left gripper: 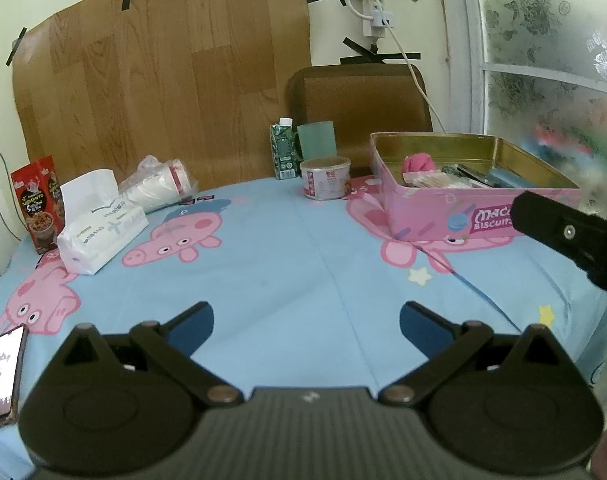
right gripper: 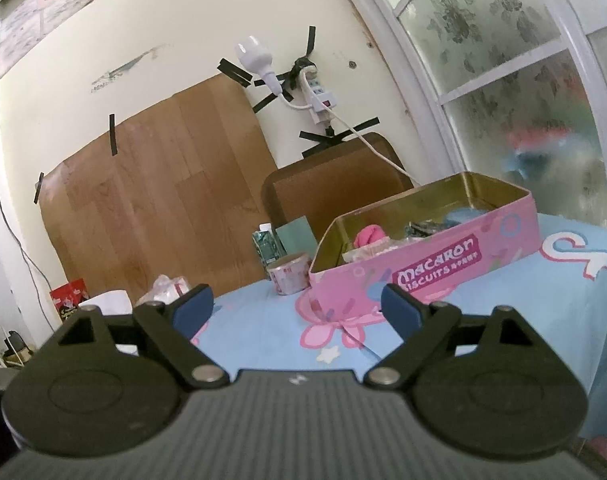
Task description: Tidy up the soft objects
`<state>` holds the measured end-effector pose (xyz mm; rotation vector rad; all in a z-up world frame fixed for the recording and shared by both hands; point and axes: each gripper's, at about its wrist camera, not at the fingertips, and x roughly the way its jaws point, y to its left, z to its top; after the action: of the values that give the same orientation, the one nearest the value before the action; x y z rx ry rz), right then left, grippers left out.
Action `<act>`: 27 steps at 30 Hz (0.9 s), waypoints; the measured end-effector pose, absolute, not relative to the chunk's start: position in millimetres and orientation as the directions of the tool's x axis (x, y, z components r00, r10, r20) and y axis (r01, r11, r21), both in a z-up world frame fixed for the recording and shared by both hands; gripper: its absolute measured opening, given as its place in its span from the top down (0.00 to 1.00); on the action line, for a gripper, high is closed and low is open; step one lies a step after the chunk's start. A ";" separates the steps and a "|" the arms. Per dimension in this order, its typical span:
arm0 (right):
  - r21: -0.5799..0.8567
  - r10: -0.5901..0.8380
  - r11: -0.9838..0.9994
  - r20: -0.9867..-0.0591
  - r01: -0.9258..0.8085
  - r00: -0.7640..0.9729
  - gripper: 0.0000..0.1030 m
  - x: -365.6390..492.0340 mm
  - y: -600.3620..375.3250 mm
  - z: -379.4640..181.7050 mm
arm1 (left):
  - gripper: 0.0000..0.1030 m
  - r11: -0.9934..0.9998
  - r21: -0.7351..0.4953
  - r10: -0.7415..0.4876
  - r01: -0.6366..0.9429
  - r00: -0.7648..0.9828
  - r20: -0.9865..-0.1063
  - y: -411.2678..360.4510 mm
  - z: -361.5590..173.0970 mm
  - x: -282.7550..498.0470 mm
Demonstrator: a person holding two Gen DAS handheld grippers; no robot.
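Observation:
A pink Macaron biscuit tin (left gripper: pixel 463 216) stands open at the right of the table. Inside it lie a pink soft ball (left gripper: pixel 417 163), a pale bundle and dark items. The tin also shows in the right wrist view (right gripper: pixel 423 264), with the pink soft ball (right gripper: pixel 369 236) inside. My left gripper (left gripper: pixel 306 322) is open and empty, low over the blue tablecloth. My right gripper (right gripper: pixel 298 306) is open and empty, held above the table in front of the tin. Part of the right gripper's body (left gripper: pixel 571 236) shows at the right edge of the left wrist view.
On the Peppa Pig tablecloth (left gripper: pixel 295 264) are a white tissue pack (left gripper: pixel 99 228), bagged paper cups (left gripper: pixel 159 188), a red snack box (left gripper: pixel 37 208), a green carton (left gripper: pixel 283 152), a green cup (left gripper: pixel 317 140), a small tub (left gripper: pixel 325 178) and a phone (left gripper: pixel 1 376). A brown chair (left gripper: pixel 359 96) stands behind.

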<state>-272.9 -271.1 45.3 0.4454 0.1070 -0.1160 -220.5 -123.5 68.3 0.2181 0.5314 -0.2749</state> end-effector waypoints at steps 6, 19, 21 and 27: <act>0.422 -0.086 0.897 -0.128 0.132 0.988 0.10 -272.5 -271.1 45.2 | 0.00 0.939 0.130 -0.203 0.318 0.818 -0.538 -124.0 67.2 -218.8; 0.423 -0.086 0.896 -0.133 0.135 0.987 0.10 -272.4 -269.9 43.8 | 0.00 0.937 0.114 -0.193 0.331 0.760 -0.620 -122.7 53.1 -207.6; 0.423 -0.086 0.896 -0.135 0.136 0.987 0.10 -272.3 -269.5 43.8 | 0.00 0.936 0.117 -0.194 0.333 0.761 -0.619 -122.6 52.9 -207.1; 0.423 -0.086 0.896 -0.136 0.136 0.987 0.10 -272.2 -269.2 43.9 | 0.00 0.937 0.112 -0.192 0.332 0.754 -0.629 -123.3 51.7 -205.0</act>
<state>-272.2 -269.2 43.9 0.4461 0.1150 -0.1153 -205.0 -123.3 51.7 0.2227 0.6583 -0.2887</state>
